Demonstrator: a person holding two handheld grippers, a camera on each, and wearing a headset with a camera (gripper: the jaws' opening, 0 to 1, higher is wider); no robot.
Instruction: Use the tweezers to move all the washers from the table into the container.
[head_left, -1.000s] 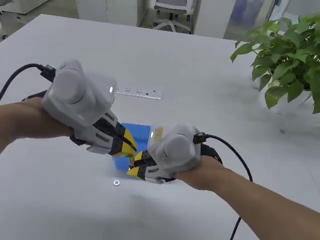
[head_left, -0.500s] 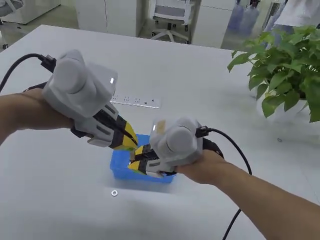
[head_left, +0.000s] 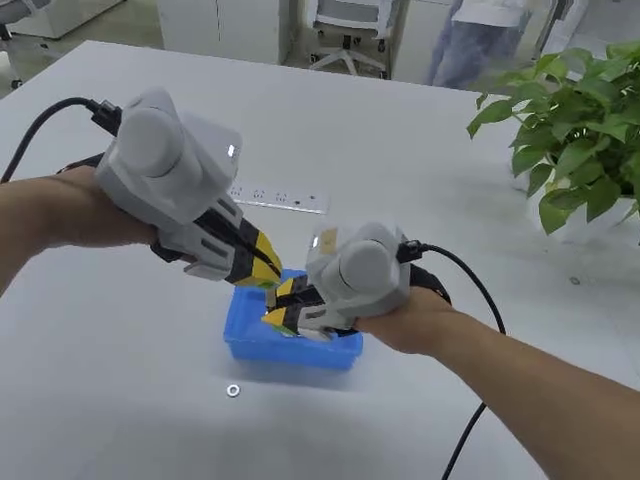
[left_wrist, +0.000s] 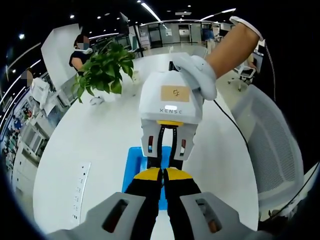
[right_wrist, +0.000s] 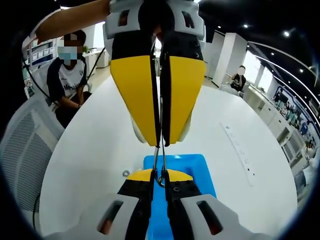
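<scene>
Clearance around the work is wide. Open white table (head_left: 420, 140) extends left of, nearer than and beyond the blue container (head_left: 300, 353), and the table's far edge is well apart from it. A power strip (head_left: 280, 198) lies on the far side of the container, apart from it. A potted plant (head_left: 575, 120) stands well off to the right. 1 washer (head_left: 233, 390) lies flat on the table near the container's near-left corner, outside the wall and not touching it.

The 2 grippers meet tip to tip above the container. The left gripper (head_left: 266, 272) slopes down from the left, jaws clenched on the tweezers (right_wrist: 158, 156). The 2 thin legs of the tweezers run out from between the yellow jaws toward the right gripper (head_left: 276, 313). The right gripper's jaws stand close together with a narrow gap, and the tweezer tips sit in that gap. Whether those jaws press on the legs cannot be told.

Compared with 1.0 s earlier, the right gripper's jaw tips have moved from beside the container's near-left corner, just above the washer, to over the container's interior. The washer keeps its place beside the container.
</scene>
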